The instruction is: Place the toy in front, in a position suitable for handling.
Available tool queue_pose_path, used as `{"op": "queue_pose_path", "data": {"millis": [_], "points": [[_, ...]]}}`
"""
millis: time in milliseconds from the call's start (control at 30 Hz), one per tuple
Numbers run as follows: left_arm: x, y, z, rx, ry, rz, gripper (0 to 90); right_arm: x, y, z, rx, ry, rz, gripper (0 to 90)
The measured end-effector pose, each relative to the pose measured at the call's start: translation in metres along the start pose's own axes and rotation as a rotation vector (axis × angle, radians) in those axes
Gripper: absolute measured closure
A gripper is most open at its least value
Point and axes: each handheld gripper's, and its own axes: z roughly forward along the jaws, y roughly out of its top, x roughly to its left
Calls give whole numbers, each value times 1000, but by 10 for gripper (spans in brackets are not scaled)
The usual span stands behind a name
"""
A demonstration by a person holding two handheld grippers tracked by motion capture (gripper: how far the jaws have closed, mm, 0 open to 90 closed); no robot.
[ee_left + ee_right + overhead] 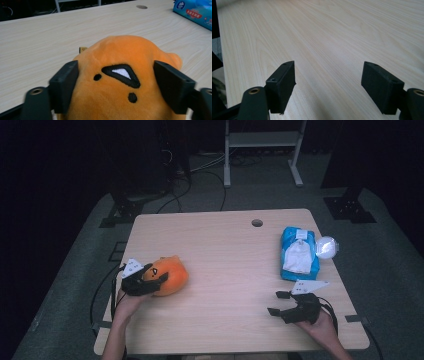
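Dark floor and black stands ring a pale wooden counter point(225, 270) that carries everything in sight. Largest of the things on it is an orange plush toy point(167, 275), lying near the counter's left edge. The left gripper point(150, 279) has its fingers point(65, 85) set on either flank of the toy; in the left gripper view the orange fabric spans the whole gap between them and both fingers press against its sides, so they are clamped on the toy. A black-and-white stitched triangle and two black dots on the toy lie midway between the fingers.

Far to the right of those fingers, and just beyond the right gripper point(280, 303), lies a blue packet of wipes point(299, 252) with a white flap on its top. A small round clear lid point(327, 247) touches the packet's far right side.

The right gripper rests low over the near right part of the counter, well apart from the toy. Its fingers point(283, 82) stand wide apart, with bare wood between them.
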Motion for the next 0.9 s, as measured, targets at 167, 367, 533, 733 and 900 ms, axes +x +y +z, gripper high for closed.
{"op": "queue_pose_path", "data": {"millis": [167,367,533,733,900], "points": [[-5,3,-2,-1,7,18,405,2,1,0,-2,-5,-9,262],[-4,7,-7,-44,-15,-10,472,1,1,-1,-3,-5,-14,262],[-6,12,-13,-103,-57,-46,478,-1,1,-1,-4,-3,-6,262],[-22,24,-14,-149,-119,-32,479,0,0,-3,-7,-9,0,262],[-44,36,-13,-167,-186,8,479,-3,0,-4,-15,-5,17,262]]}}
